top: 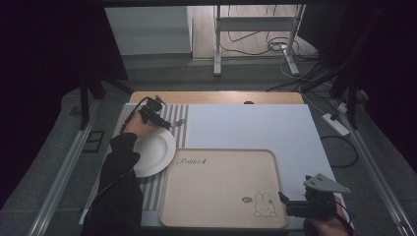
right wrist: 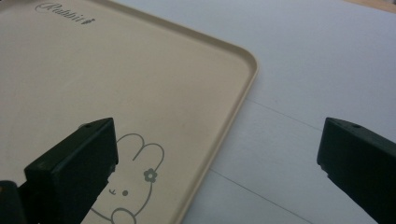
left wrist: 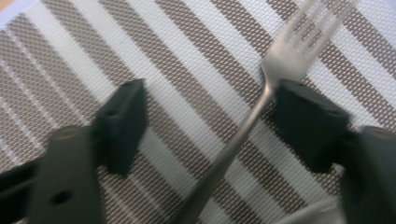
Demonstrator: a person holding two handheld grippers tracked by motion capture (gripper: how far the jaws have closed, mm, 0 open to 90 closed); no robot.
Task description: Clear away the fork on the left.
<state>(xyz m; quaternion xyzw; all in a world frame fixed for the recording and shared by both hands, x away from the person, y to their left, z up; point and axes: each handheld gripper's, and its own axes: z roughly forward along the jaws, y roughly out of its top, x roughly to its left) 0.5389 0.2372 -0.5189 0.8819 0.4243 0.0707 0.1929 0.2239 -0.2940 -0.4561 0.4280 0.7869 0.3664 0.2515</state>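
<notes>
1. High view: A counter [top: 255, 125] with a pale sheet over it carried a striped placemat [top: 174, 118] at its left, a white plate [top: 155, 152] on the mat, and a beige tray [top: 221, 189] printed with a rabbit at the near middle. The left gripper [top: 160, 118] reached over the far part of the mat, just beyond the plate, with a fork [top: 178, 121] at its tip. The right gripper [top: 295, 204] hung at the tray's near right corner, held in a hand [top: 327, 226].

2. Left gripper view: The jaws stood apart over the brown-and-white striped placemat [left wrist: 187, 60]. The fork [left wrist: 261, 98] lay slantwise between them, tines toward the upper right, its neck touching the right-hand jaw; the left-hand jaw was clear of it. The plate's rim [left wrist: 313, 217] showed at the lower right.

3. Right gripper view: The jaws gaped wide, holding nothing. The tray [right wrist: 140, 84] lay below the left jaw, its rounded corner between the two; the pale sheet [right wrist: 303, 70] lay under the right jaw.
</notes>
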